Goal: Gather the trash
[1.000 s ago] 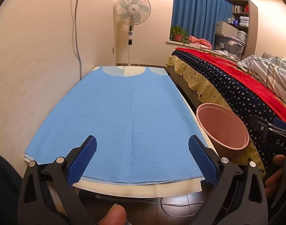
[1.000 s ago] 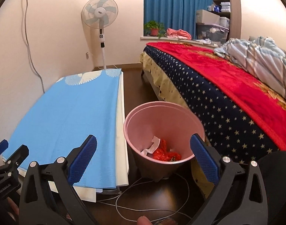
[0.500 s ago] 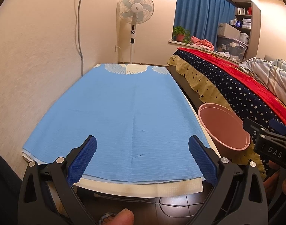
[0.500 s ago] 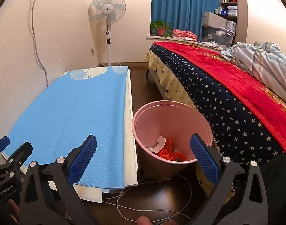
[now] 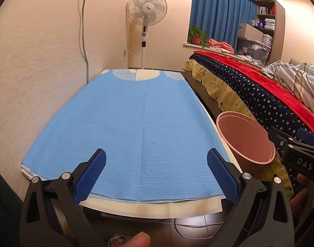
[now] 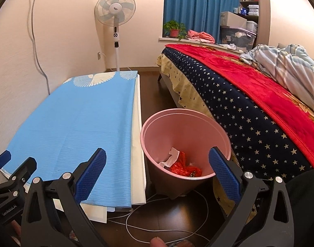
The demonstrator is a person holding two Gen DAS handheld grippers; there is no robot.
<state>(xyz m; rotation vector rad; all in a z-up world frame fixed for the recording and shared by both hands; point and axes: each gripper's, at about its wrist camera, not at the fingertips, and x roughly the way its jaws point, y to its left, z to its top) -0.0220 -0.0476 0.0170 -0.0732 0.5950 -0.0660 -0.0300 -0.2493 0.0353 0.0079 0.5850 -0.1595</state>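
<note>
a pink trash bin [image 6: 185, 135] stands on the dark floor [image 6: 169, 212] between a low table draped in a blue cloth [image 5: 136, 123] and a bed with a star-print cover [image 6: 249, 111], its rim just beside the table's white edge. inside, at the bottom, lie a crumpled red wrapper [image 6: 183, 167] and a scrap of white paper [image 6: 171, 158]. the right gripper [image 6: 157, 171] hangs over the near side of the bin, its blue-padded fingers [image 6: 91, 173] spread wide and holding nothing, one over the cloth's corner at 9 o'clock, the other across the bin's rim at 3 o'clock. the left gripper [image 5: 156, 175] hovers above the near end of the table, its blue pads [image 5: 90, 176] likewise wide apart and empty; in its view the bin [image 5: 244, 138] sits at 3 o'clock, with the other tool and the fingers of a hand [image 5: 301, 193] beyond it at the right edge. a white cable [image 6: 157, 210] loops on the floor below the bin. at 12 o'clock a standing fan [image 6: 115, 12] rises against the far wall beside blue curtains [image 6: 198, 6], a potted plant [image 6: 174, 27] on the sill. a striped quilt [image 6: 286, 63] is bunched on the red blanket at 2 o'clock.
</note>
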